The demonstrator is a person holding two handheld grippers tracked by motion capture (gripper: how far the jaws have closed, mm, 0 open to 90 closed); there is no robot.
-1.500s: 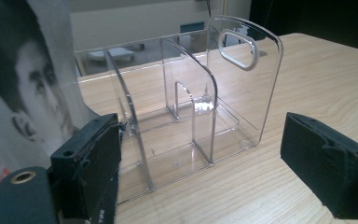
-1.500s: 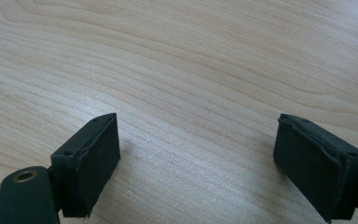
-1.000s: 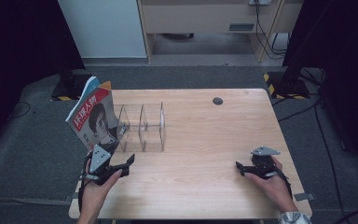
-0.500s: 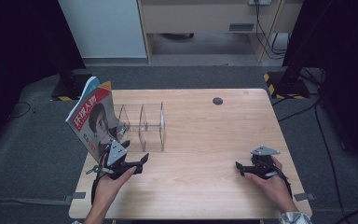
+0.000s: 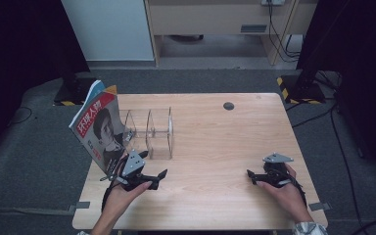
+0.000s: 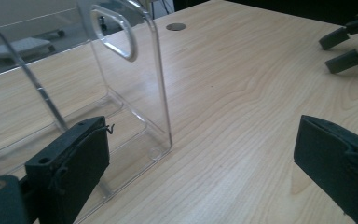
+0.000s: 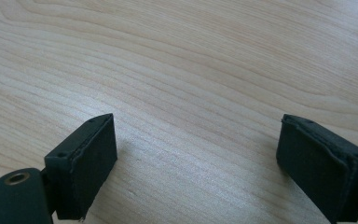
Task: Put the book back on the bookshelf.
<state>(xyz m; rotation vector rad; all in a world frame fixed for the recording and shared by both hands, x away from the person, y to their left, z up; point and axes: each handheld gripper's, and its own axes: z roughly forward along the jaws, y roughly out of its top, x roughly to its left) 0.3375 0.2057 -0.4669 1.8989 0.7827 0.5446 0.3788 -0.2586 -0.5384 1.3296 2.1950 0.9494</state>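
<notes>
Moved: left claw (image 5: 157, 177) has drawn away from the magazine (image 5: 100, 131), jaws just opening, nothing between them.
Magazine: leans in the clear rack (image 5: 149, 132), desk's (image 5: 215, 142) left; cover writing unreadable.
Right claw (image 5: 252, 177): open, empty.

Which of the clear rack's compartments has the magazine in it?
The leftmost compartment of the clear rack: the magazine leans there, tilted left. The compartments to its right hold nothing.

The table (image 5: 215, 147) is pale wood with a smooth, faintly sheened grain. Near its left edge the rack (image 5: 149, 132) is clear, glossy plastic, and the magazine (image 5: 98, 129) leaning there has a glossy paper cover. The left claw (image 6: 200, 163) and right claw (image 7: 196, 163) have matt black, rubbery pads.
</notes>
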